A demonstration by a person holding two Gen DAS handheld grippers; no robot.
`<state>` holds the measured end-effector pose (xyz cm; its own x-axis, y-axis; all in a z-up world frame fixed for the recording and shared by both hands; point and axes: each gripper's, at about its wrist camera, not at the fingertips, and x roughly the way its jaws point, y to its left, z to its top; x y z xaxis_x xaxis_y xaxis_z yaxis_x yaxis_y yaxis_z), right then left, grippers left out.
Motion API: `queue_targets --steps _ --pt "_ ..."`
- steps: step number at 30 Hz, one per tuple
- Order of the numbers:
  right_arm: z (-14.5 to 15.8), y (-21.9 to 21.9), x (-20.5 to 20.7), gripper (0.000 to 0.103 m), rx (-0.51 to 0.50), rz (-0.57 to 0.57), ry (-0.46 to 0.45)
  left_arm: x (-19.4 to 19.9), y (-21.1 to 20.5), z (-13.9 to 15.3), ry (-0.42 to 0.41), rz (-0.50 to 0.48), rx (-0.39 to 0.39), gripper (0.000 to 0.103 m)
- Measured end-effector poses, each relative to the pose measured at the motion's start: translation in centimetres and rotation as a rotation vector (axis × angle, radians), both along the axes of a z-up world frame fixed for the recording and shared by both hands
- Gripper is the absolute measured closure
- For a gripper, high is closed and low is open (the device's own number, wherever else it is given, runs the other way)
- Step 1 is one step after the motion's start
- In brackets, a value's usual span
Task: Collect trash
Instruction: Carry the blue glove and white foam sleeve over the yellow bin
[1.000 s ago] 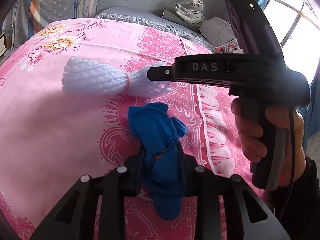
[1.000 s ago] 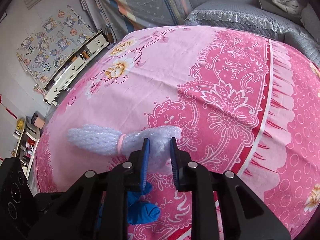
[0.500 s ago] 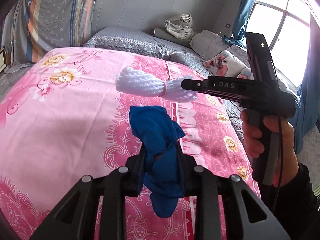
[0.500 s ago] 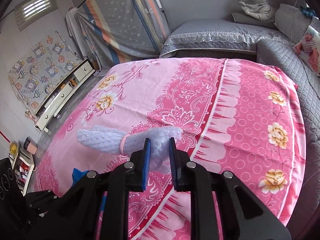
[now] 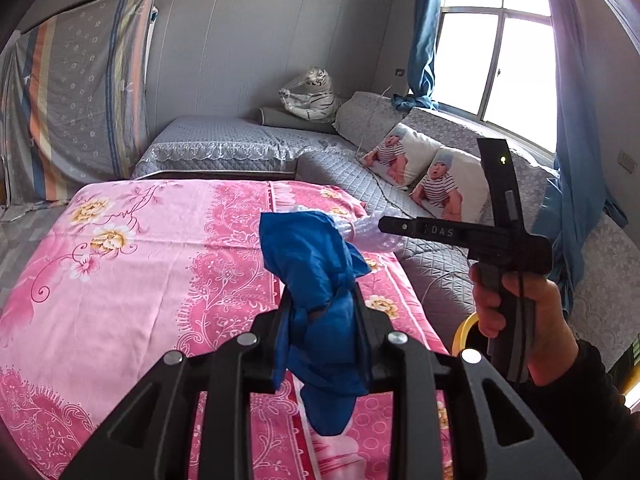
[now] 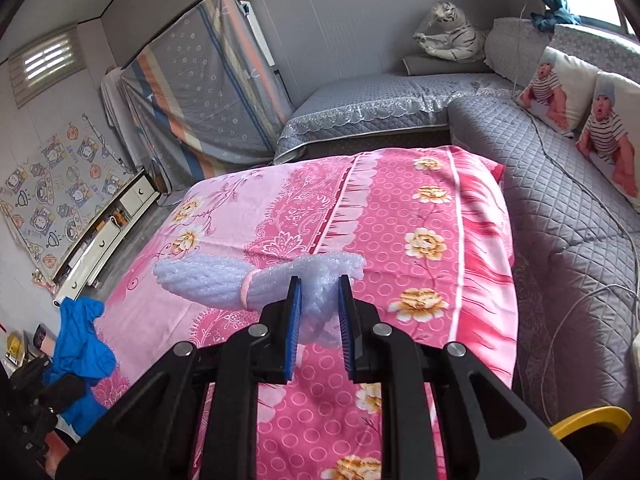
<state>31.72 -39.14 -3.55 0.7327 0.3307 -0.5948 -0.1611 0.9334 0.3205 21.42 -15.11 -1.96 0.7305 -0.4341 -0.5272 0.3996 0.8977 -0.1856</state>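
Left gripper (image 5: 322, 328) clenched on blue bag (image 5: 316, 280), right gripper (image 6: 318, 320) on bubble-wrap bundle (image 6: 248, 280), above pink bed's (image 6: 420, 216) edge.

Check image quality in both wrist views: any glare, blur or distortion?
Left wrist: the window is blown out white; the blue bag stays sharp. Right wrist: even light, the bubble wrap is crisp. Both: fisheye bends the bed edges, dark corners.

A lived-in home bedroom. A bed (image 6: 280, 216) under a pink flowered sheet fills the middle, with a grey quilted corner sofa (image 6: 560, 208) beside it carrying baby-print cushions (image 5: 404, 156) and a plush tiger (image 6: 448, 36). Blue curtains (image 5: 576, 184) frame a bright window (image 5: 496, 52), and a low white cabinet (image 6: 104, 232) stands by the cartoon-papered wall.
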Motion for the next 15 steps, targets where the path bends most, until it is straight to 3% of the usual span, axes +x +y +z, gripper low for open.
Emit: queue_targets --steps 15 --pt "1.2 -8.8 -9.5 0.086 0.033 -0.192 -0.062 -4.6 -5.5 3.3 -0.094 -0.139 0.02 0.078"
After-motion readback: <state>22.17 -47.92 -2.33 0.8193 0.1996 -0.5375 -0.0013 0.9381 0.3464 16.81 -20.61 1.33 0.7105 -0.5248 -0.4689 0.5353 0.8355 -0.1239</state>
